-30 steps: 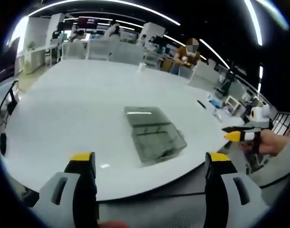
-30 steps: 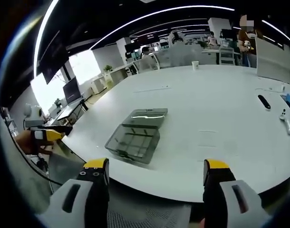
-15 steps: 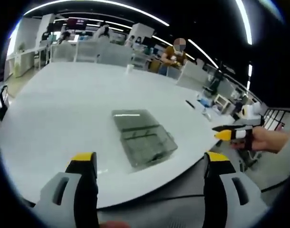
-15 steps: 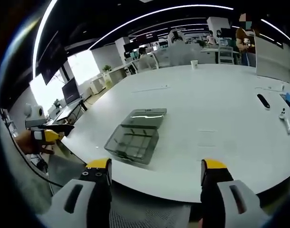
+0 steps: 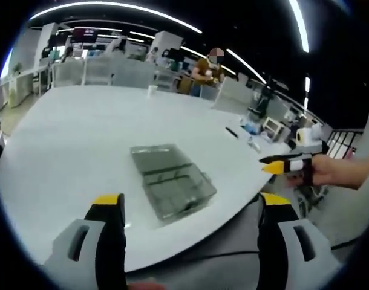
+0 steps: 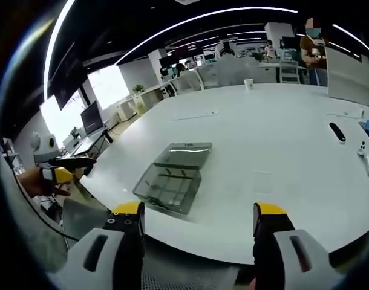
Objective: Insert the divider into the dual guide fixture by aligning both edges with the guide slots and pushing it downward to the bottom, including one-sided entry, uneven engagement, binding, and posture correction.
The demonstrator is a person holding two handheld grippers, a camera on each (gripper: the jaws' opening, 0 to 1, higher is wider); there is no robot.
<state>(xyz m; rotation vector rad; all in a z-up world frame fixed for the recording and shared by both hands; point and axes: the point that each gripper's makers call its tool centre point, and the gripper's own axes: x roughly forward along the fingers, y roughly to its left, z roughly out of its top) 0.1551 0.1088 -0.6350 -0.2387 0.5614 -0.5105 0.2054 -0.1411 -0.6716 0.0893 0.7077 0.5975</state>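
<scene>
A clear grey guide fixture [image 5: 175, 184], a shallow box with slotted ribs inside, rests on the white table [image 5: 69, 133] near its front edge. A flat clear panel [image 5: 153, 153] lies against the fixture's far end; I cannot tell whether it is the divider. My left gripper [image 5: 192, 202] hangs open off the table edge, short of the fixture, holding nothing. In the right gripper view the fixture [image 6: 168, 187] and the panel [image 6: 186, 154] lie ahead of my open, empty right gripper [image 6: 198, 210]. The right gripper [image 5: 286, 164] shows in the left gripper view, and the left gripper [image 6: 58, 175] shows in the right gripper view.
A paper cup [image 6: 248, 83] stands far back on the table. A black remote [image 6: 336, 130] and small items [image 6: 361, 148] lie to the right. A person [image 5: 210, 67] stands beyond the table, with chairs and desks around. The table's curved edge [image 6: 221, 244] runs just ahead of the right gripper.
The left gripper view has swung, so the fixture sits further left and lower and the right gripper shows more. The right gripper view has edged closer. Nothing on the table has moved.
</scene>
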